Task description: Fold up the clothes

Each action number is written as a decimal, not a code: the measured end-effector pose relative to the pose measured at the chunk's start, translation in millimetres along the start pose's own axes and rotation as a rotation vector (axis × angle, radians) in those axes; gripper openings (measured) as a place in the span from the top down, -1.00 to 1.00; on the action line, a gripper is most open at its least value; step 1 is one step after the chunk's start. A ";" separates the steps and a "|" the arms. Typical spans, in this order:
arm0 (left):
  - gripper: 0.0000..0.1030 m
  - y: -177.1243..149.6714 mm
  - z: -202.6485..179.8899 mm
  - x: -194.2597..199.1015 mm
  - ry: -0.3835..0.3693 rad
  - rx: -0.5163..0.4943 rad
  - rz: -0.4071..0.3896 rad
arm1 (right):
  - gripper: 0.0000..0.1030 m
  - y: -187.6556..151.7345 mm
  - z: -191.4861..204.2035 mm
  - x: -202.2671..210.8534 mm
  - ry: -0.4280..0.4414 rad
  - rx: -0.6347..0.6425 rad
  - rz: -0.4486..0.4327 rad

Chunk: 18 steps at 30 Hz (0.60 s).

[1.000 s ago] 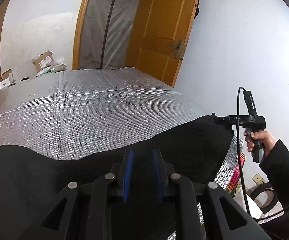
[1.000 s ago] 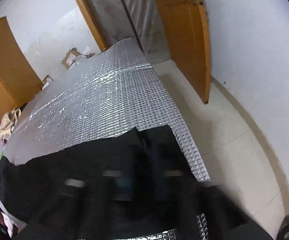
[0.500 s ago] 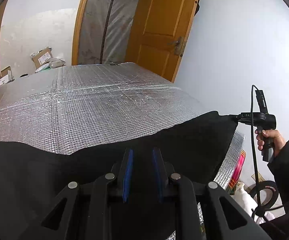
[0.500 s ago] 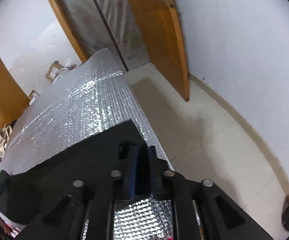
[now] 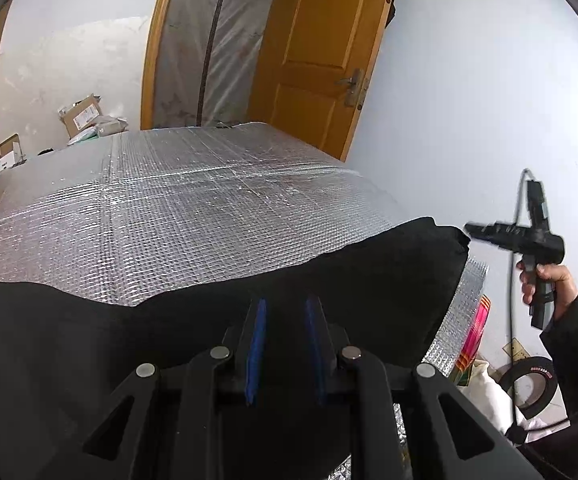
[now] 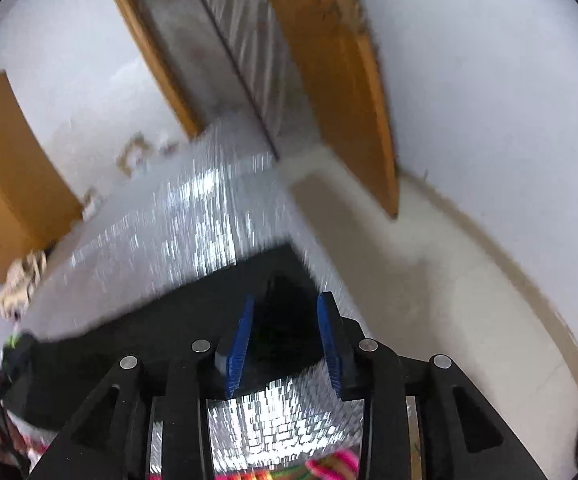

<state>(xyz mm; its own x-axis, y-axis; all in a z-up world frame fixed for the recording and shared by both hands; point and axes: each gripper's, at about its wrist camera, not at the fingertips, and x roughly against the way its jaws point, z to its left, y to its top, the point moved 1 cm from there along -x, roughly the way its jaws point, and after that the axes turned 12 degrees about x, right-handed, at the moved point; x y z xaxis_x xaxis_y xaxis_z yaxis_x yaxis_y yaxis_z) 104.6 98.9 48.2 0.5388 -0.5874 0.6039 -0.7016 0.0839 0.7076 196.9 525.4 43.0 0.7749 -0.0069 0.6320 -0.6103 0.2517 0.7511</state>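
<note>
Fingers (image 5: 257, 344) of the left gripper (image 5: 283, 344) pinch the black cloth (image 5: 349, 280) draped over the foil-covered desk's (image 5: 193, 208) near edge. Right gripper (image 6: 285, 336) fingers stand apart, just off the cloth's corner.

Under my left claw (image 5: 283, 320), matt black plastic with blue ribbed rubbery pads (image 5: 257, 340) and dull metal pins, lies soft, matt black cloth (image 5: 369, 280) on a table (image 5: 189, 208) covered in shiny, quilted silver foil, before a smooth, glossy wooden door (image 5: 321, 52).
</note>
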 end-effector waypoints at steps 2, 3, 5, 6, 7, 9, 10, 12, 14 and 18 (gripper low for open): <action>0.60 1.2 1.0 -0.7 0.000 0.005 -0.002 | 0.29 10.8 -2.8 3.3 0.005 0.000 -0.026; 0.60 1.8 1.4 -1.1 0.000 0.008 -0.003 | 0.29 15.2 -1.9 0.3 0.011 0.012 -0.018; 0.60 2.2 0.0 -2.4 -0.005 0.009 -0.002 | 0.29 20.9 3.5 -19.9 0.037 0.055 0.051; 0.60 2.3 -0.7 -3.1 -0.009 0.010 -0.002 | 0.29 21.8 5.4 -32.3 0.045 0.066 0.093; 0.60 2.0 -1.3 -2.7 -0.009 0.007 -0.002 | 0.29 21.3 5.2 -44.3 0.049 0.066 0.134; 0.60 1.3 -2.2 -1.6 -0.007 -0.001 -0.004 | 0.29 19.4 7.7 -62.9 0.079 0.072 0.200; 0.60 1.5 -0.8 -1.8 -0.005 0.003 -0.004 | 0.36 18.3 11.8 -68.6 0.089 0.091 0.221; 0.60 2.3 2.6 -2.4 0.001 0.013 -0.004 | 0.59 16.4 18.7 -73.5 0.081 0.133 0.242; 0.60 3.1 6.1 -3.0 0.006 0.022 -0.005 | 0.84 17.1 21.9 -74.1 0.056 0.158 0.241; 0.60 4.4 9.5 -6.4 0.012 0.032 0.000 | 0.96 29.4 23.6 -51.0 0.008 0.171 0.122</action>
<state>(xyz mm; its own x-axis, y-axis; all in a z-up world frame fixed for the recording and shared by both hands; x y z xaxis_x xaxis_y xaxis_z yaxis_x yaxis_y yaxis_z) 93.6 95.3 44.0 0.5441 -0.5776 0.6085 -0.7161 0.0583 0.6956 135.5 510.3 37.4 0.6944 0.0213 0.7192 -0.7182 0.0822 0.6910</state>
